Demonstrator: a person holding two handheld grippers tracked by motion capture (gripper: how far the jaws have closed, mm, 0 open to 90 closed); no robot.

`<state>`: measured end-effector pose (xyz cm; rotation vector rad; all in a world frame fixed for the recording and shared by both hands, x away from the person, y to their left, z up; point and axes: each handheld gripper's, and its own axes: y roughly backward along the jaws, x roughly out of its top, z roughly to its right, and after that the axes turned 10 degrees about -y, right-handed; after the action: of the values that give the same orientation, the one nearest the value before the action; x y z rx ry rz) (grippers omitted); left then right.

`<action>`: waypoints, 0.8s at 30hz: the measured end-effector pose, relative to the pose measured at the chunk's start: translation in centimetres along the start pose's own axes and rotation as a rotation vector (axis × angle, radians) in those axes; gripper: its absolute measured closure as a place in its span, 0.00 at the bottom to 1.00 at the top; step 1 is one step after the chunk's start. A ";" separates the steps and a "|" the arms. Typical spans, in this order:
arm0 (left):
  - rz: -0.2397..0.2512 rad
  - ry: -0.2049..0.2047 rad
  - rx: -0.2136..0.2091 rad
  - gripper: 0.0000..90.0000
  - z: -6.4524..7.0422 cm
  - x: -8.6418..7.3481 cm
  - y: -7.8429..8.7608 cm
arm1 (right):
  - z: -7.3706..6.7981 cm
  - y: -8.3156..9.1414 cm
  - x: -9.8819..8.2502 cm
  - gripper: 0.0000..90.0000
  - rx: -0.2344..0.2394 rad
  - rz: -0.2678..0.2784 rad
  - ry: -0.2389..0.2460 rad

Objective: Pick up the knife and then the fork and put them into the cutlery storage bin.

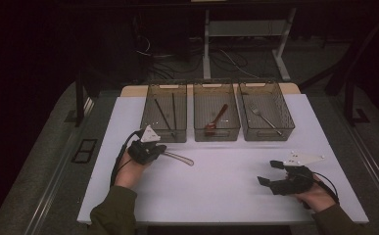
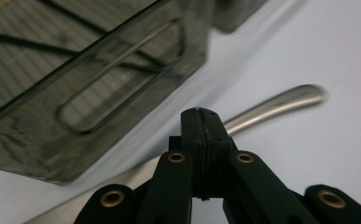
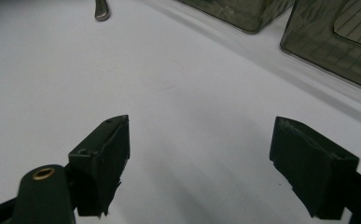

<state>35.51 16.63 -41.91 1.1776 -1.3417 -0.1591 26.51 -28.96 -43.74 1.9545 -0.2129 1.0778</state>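
Note:
A silver utensil (image 1: 179,157) lies on the white table (image 1: 226,191), just in front of the left bin (image 1: 166,113). My left gripper (image 1: 160,149) is over its left end, jaws shut, pads pressed flat together. In the left gripper view the utensil (image 2: 281,100) runs slantwise behind the tips of my left gripper (image 2: 200,114); I cannot tell whether they touch it. My right gripper (image 1: 269,172) hovers low at the front right, open with nothing between its pads (image 3: 104,154). The utensil's tip (image 3: 101,10) is visible far off in the right gripper view.
Three clear dark bins stand in a row at the back. The left one holds two dark sticks (image 1: 164,115), the middle bin (image 1: 216,112) a reddish spoon (image 1: 217,119), the right bin (image 1: 267,110) a fork (image 1: 264,117). Bare table lies between my hands.

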 end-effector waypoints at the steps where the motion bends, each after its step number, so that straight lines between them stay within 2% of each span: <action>1: -0.004 0.008 0.004 0.99 -0.3 -0.1 -0.3 | 0.0 0.0 0.0 0.23 -0.001 0.000 0.001; 6: -0.029 0.017 0.000 0.99 -1.4 -0.3 -1.7 | 0.1 -0.1 0.0 0.23 0.000 -0.002 0.003; 8: -0.047 0.013 -0.010 0.99 -1.4 -0.3 -2.2 | 0.1 -0.1 0.0 0.23 0.000 -0.003 0.004; 11: -0.075 0.000 0.000 0.99 -1.3 -0.4 -2.9 | 0.1 -0.1 0.0 0.23 0.001 -0.003 0.005; 17: -0.086 0.005 -0.024 0.99 -1.3 -0.5 -2.7 | 0.2 0.0 0.0 0.23 0.000 -0.001 0.003; 23: -0.107 -0.009 -0.062 0.99 -1.1 -0.8 -2.0 | 0.2 0.0 0.0 0.23 0.000 0.000 0.002; 24: -0.112 -0.023 -0.070 0.99 -1.1 -0.8 -1.9 | 0.2 0.0 0.0 0.23 0.000 0.000 0.003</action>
<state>37.11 16.95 -43.57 1.1956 -1.2804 -0.2989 26.62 -29.13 -43.78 1.9529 -0.2120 1.0806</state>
